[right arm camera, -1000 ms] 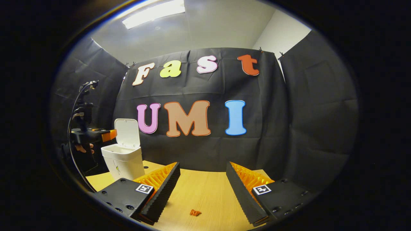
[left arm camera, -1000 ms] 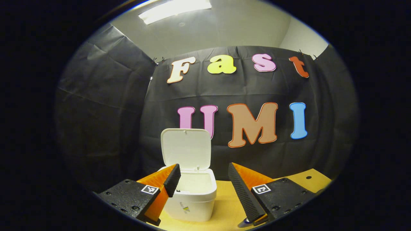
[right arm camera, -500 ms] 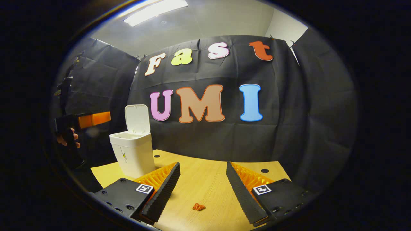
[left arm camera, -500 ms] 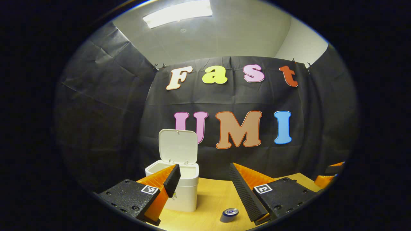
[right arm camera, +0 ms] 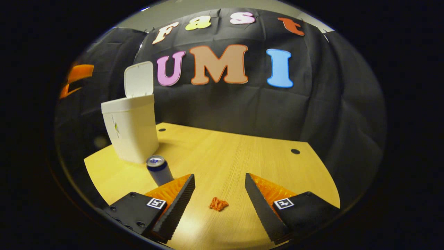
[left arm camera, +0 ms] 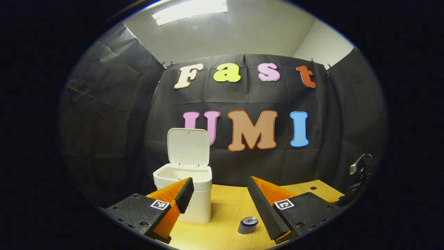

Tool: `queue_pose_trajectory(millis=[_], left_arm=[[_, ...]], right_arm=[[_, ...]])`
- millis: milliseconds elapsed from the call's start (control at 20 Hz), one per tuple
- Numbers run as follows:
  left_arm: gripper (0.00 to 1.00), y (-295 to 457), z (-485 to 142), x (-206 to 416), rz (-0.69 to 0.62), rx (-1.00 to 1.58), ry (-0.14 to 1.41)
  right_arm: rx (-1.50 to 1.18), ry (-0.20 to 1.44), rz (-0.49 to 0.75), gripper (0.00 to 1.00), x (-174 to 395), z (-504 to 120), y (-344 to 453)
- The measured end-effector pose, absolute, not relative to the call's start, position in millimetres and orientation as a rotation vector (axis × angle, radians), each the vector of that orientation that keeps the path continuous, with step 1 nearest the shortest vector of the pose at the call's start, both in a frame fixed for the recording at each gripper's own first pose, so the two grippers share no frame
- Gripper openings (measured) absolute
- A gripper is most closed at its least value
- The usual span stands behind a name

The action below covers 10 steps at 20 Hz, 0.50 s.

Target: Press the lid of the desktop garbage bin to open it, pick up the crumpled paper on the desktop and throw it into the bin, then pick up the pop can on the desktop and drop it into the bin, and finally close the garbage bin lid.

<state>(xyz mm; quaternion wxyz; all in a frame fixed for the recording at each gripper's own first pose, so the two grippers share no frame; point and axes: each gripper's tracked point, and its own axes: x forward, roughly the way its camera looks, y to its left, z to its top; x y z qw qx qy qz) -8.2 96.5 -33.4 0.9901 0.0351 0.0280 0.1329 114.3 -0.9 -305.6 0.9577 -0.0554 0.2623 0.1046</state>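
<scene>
The right gripper (right arm camera: 220, 201) points down at a slant toward the wooden desktop (right arm camera: 242, 156), its two fingers spread wide with nothing between them but bare wood and the crumpled paper (right arm camera: 218, 203). That paper (a small orange-red wad) lies on the desktop in the gap between the fingers, touching neither. The left gripper (left arm camera: 220, 201) is held more level, looking across the desktop at the booth wall, and its fingers also stand wide apart and hold nothing.

Taking the garbage bin (right arm camera: 130, 133) as the landmark: it is a white bin standing upright toward the far left of the desktop in the right gripper view, with its lid (right arm camera: 138, 79) swung up and standing nearly vertical at the back edge. The pop can (right arm camera: 159, 170) stands upright just in front of the bin, on the side nearer the right gripper, close to that gripper's left finger; whether it touches the finger cannot be told. The paper lies farther from the bin than the can does, well apart from both.

In the left gripper view the bin (left arm camera: 194, 205) sits partly behind the left finger, lid (left arm camera: 188, 147) raised, and the can (left arm camera: 247, 225) stands to the right of the bin, beside the right finger.
</scene>
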Motion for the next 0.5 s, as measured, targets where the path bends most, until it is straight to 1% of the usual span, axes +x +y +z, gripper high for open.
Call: queue_pose_trajectory(millis=[250,350,400,500], left_arm=[[0.93,105.7,-43.2,-12.1,0.264,0.079,0.098],[0.93,109.5,-45.3,-13.6,0.262,0.083,0.108],[0.93,111.1,-47.0,-13.7,0.262,0.083,0.113],[0.93,112.6,-51.6,-14.8,0.259,0.08,0.129]], right_arm=[[-0.177,0.656,0.196,0.97,126.8,-368.8,3.3],[-0.194,0.703,0.184,0.95,135.5,-386.3,1.6],[-0.201,0.718,0.182,0.91,132.2,-393.1,1.5],[-0.227,0.736,0.172,0.88,135.2,-404.9,0.0]])
